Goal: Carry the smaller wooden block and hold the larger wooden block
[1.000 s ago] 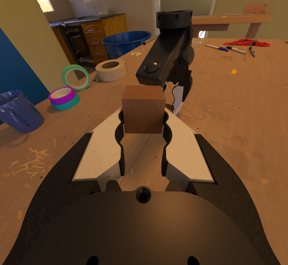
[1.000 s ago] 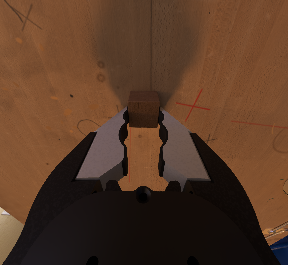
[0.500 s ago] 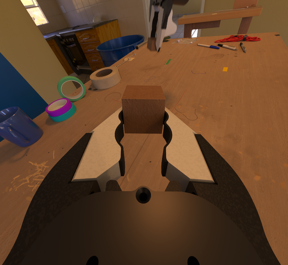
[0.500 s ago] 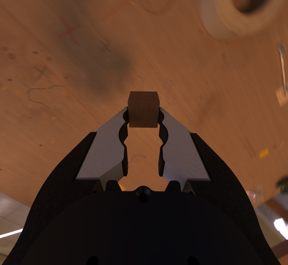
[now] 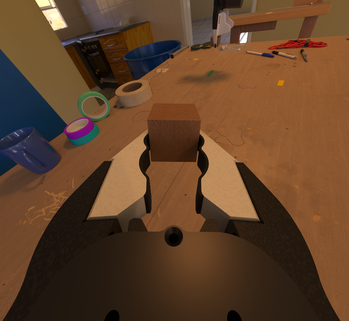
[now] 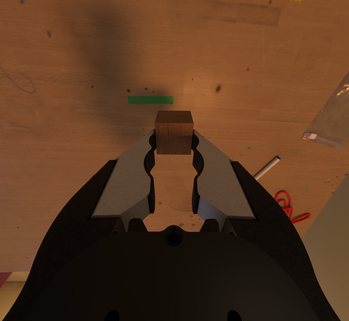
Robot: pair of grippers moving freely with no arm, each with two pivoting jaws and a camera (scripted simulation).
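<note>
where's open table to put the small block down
Bare wood spans the table middle, between the green tape strip, the yellow strip and the larger wooden block. Crowded: tape rolls and mug along the left edge, markers and red rope at the far end.

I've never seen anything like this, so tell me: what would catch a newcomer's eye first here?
Probably the larger wooden block, clamped at the tips of the left gripper just above the workbench. Next, the right gripper high over the far end, pinching the smaller wooden block. Then the bright tape rolls and blue mug along the bench's left edge.
</note>
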